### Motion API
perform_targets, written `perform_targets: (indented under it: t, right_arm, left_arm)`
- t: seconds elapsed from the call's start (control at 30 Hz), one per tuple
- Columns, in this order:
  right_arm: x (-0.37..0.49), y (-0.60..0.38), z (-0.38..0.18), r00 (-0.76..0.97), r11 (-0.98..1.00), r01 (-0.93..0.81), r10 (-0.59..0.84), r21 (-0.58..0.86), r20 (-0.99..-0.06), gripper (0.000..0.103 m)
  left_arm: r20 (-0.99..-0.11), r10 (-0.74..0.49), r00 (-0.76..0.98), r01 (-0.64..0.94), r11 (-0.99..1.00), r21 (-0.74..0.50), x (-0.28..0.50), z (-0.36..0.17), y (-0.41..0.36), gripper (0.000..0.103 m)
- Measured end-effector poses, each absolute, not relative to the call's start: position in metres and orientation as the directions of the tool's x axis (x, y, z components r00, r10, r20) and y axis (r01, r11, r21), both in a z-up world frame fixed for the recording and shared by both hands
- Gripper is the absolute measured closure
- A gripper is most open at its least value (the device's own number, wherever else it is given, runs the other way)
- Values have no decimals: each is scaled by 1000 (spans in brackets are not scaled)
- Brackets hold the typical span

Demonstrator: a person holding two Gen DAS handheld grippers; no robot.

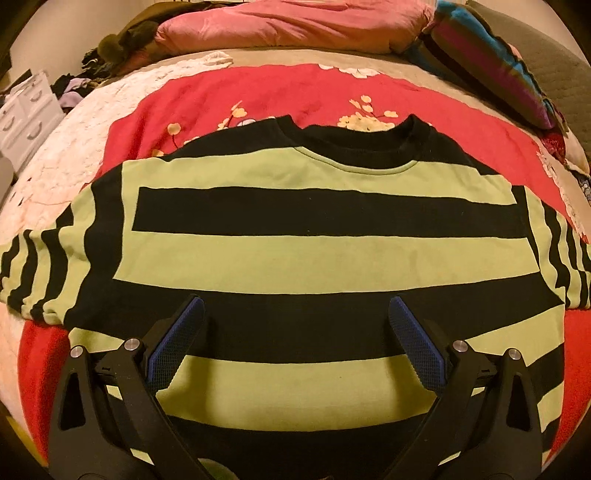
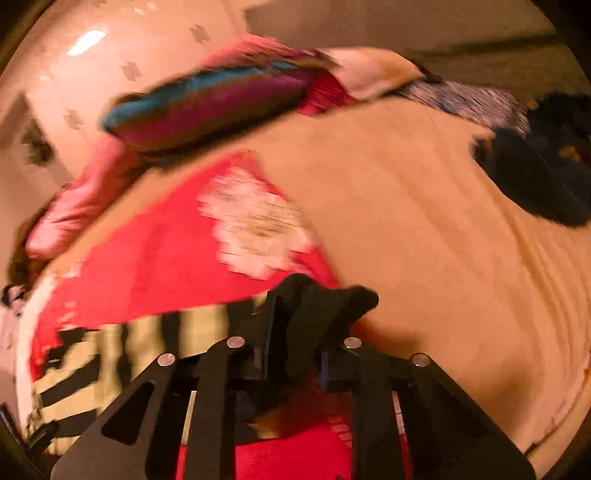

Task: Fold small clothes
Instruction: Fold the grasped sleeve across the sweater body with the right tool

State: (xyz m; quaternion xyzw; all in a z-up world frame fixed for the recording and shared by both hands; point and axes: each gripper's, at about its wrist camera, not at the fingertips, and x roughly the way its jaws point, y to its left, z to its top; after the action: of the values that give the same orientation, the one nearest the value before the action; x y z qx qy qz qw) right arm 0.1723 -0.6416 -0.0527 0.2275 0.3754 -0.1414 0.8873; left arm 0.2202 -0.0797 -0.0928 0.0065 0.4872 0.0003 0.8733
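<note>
We see a striped sweatshirt lying flat on the bed, front up, over a red blanket with pale flowers. Its body carries broad bands of light green and black, the sleeves narrower bands of the same colours, and the round collar is black ribbing. The collar points toward the pink pillow at the far end; both sleeves reach out to the sides. Our left tongs hang spread wide above the lower bands, blue pads clear of the cloth. In the blurred right wrist view, our right tongs are pressed together on a black fold of the sweatshirt's sleeve end, the striped sleeve trailing off to the left.
</note>
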Motion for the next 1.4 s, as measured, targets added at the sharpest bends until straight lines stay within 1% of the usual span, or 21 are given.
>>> perform_targets:
  t: [0.13, 0.27, 0.3, 0.33, 0.37, 0.5, 0.63, 0.7, 0.8, 0.83, 0.87, 0.9, 0.93, 1.03, 1.07, 1.13, 1.23, 1.3, 1.4]
  right_arm:
    - [182, -588, -22, 750, 900, 261, 39, 349, -660, 87]
    - [202, -514, 0, 768, 906, 69, 220, 418, -602, 88]
    - [208, -494, 4, 763, 901, 22, 266, 434, -590, 89]
    - [213, -476, 7, 759, 894, -18, 304, 447, -576, 95]
    - [220, -453, 8, 743, 880, -69, 359, 469, -565, 95]
    - [246, -371, 2, 662, 832, -189, 501, 521, -558, 95]
    - [262, -299, -9, 576, 812, -278, 569, 513, -588, 95]
    - [269, -273, -18, 527, 785, -297, 609, 543, -593, 95]
    - [277, -247, -27, 473, 768, -313, 637, 559, -609, 89]
    - [278, -244, -29, 467, 760, -306, 645, 574, -605, 78]
    - [280, -244, -29, 467, 746, -305, 659, 592, -590, 70]
    - [279, -248, -25, 478, 733, -306, 670, 607, -568, 60]
    - [278, -249, -22, 490, 734, -307, 668, 606, -561, 53]
    - [274, -264, -17, 528, 741, -294, 652, 604, -543, 44]
    - [273, -271, -17, 544, 756, -274, 631, 594, -553, 43]
    - [269, -281, -20, 562, 800, -241, 577, 550, -593, 36]
    - [257, -302, -34, 587, 893, -162, 429, 420, -687, 36]
    - [249, -312, -43, 591, 922, -121, 364, 367, -720, 35]
    - [234, -328, -56, 597, 948, -66, 287, 311, -749, 30]
  left_arm:
    - [-842, -3, 539, 4, 1000, 0, 218, -88, -76, 9]
    - [-841, -14, 540, 3, 1000, -15, 216, -86, -72, 9]
    - [-840, -16, 542, 1, 1000, -19, 215, -86, -70, 9]
    - [-839, -19, 544, 0, 1000, -23, 214, -85, -69, 9]
    - [-837, -23, 546, 0, 1000, -27, 213, -85, -67, 9]
    - [-828, -32, 559, 0, 999, -38, 207, -83, -60, 9]
    - [-820, -59, 570, -3, 997, -74, 204, -81, -51, 9]
    - [-814, -75, 576, -6, 995, -96, 204, -80, -47, 9]
    - [-811, -73, 581, -6, 996, -94, 205, -80, -44, 9]
    - [-813, -75, 578, -8, 995, -97, 205, -81, -43, 9]
    - [-814, -78, 576, -10, 995, -102, 205, -82, -41, 9]
    - [-815, -84, 573, -13, 994, -111, 205, -83, -39, 9]
    - [-816, -93, 570, -16, 992, -124, 206, -83, -37, 9]
    - [-815, -115, 569, -18, 988, -152, 207, -84, -34, 9]
    - [-813, -122, 569, -18, 987, -161, 207, -84, -33, 9]
    - [-812, -149, 565, -16, 981, -191, 208, -84, -32, 9]
    - [-806, -203, 555, -3, 969, -246, 211, -85, -31, 9]
    - [-803, -226, 551, 1, 963, -271, 216, -85, -32, 9]
    - [-790, -265, 553, 7, 949, -314, 229, -83, -34, 10]
